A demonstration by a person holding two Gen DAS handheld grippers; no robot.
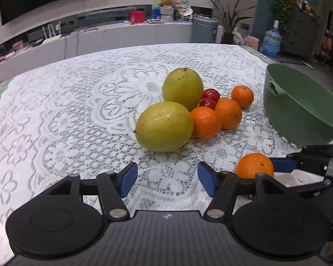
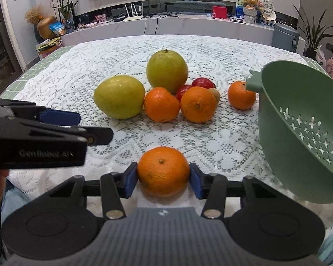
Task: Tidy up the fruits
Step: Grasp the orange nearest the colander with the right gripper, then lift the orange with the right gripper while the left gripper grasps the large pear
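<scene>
My right gripper (image 2: 163,182) has its blue fingers (image 2: 131,180) clamped on a lone orange (image 2: 163,170), one pad against each flank; whether the fruit rests on the lace cloth (image 2: 211,137) or sits just clear of it I cannot tell. My left gripper (image 1: 167,180) is empty, its fingers (image 1: 128,178) standing apart over bare lace, nothing between them. In the left wrist view the held orange appears just to the right of my left fingers, with one blue pad of the right gripper against its far side.

Beyond the fingers, near the middle of the worktop (image 2: 17,84), lies the main cluster: two large yellow-green fruits (image 2: 119,96), one behind the other, with two oranges (image 2: 161,104) touching in front and to the right. Two small red fruits (image 2: 203,83) are tucked behind those oranges, and a small brownish fruit (image 2: 215,94) shows at the edge of the right-hand one. A further orange (image 2: 240,96) sits apart to the right, just beside the handle of a green colander (image 2: 299,133). The colander stands tilted at the right side of the worktop, its perforated inside visible, with no fruit seen in it.
</scene>
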